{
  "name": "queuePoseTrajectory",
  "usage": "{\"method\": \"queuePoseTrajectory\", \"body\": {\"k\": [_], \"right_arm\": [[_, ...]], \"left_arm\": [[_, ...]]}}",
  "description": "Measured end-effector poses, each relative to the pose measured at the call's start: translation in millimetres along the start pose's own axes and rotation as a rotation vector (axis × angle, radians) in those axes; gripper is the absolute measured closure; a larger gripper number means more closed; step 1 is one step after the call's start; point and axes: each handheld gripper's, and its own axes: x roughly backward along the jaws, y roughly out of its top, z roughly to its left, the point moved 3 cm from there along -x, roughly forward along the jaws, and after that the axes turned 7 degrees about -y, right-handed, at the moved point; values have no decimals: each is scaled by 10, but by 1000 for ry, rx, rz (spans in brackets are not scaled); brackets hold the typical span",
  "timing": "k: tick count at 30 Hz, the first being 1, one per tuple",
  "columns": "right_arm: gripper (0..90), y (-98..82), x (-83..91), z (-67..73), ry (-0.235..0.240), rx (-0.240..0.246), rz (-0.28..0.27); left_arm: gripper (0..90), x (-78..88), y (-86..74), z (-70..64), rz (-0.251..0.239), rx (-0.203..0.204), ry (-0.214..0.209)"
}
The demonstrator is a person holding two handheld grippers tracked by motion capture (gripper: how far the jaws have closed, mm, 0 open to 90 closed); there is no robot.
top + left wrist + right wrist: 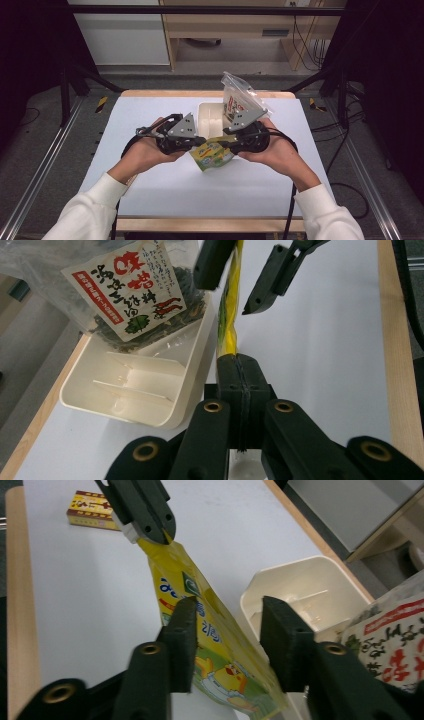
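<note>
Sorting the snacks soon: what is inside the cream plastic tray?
The cream plastic tray holds thin dividers with bare compartments between them. A clear bag of dark dried food with a red-lettered label leans over its far end and hides what lies beneath.

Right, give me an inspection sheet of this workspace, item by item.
Surface: white table with a wooden edge, lit.
Job's things: yellow pouch held up between both tongs.
Clutter: cream divided tray with a clear bag of dark dried food leaning into it; small yellow box lying flat on the table.
Grippers: left tongs shut on the pouch's edge; right tongs stand either side of the pouch, pads not pressing.
Cables: black cable trails off the near edge.
Surroundings: dark frame rails, grey floor, wooden furniture beyond.
</note>
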Motion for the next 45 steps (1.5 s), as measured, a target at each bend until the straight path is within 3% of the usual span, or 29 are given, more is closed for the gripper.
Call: {"method": "queuePoseTrajectory", "body": {"k": [2,6,9,10,12,15,19,25,29,34,41,45], "right_arm": [[688,-27,-16,6,13,-14,1],[767,-41,-15,14,37,-27,15],[845,-44,-1,24,65,-63,24],[898,-45,11,25,80,-85,27],[900,-46,19,19,89,-102,31],[900,-71,38,-41,88,-167,43],[900,-151,56,-134,122,-309,47],[900,-197,40,-128,155,-422,14],[900,-200,33,-110,156,-432,-6],[900,-186,46,-88,161,-436,-13],[900,-167,88,-62,154,-469,-48],[900,-145,105,-48,149,-494,-61]], "left_arm": [[900,3,-3,11,2,0,-1],[898,4,-13,28,-3,14,10],[880,-8,-12,36,-13,27,25],[841,-10,-13,47,-9,27,35],[796,-12,-11,68,-26,51,60],[563,32,-3,118,-72,95,112],[358,151,-33,167,-102,127,186],[283,266,-230,162,-102,176,236],[248,280,-400,139,-93,233,241],[200,329,-551,129,-73,259,256],[163,317,-764,53,-91,327,283],[154,219,-938,-74,-145,394,278]]}}
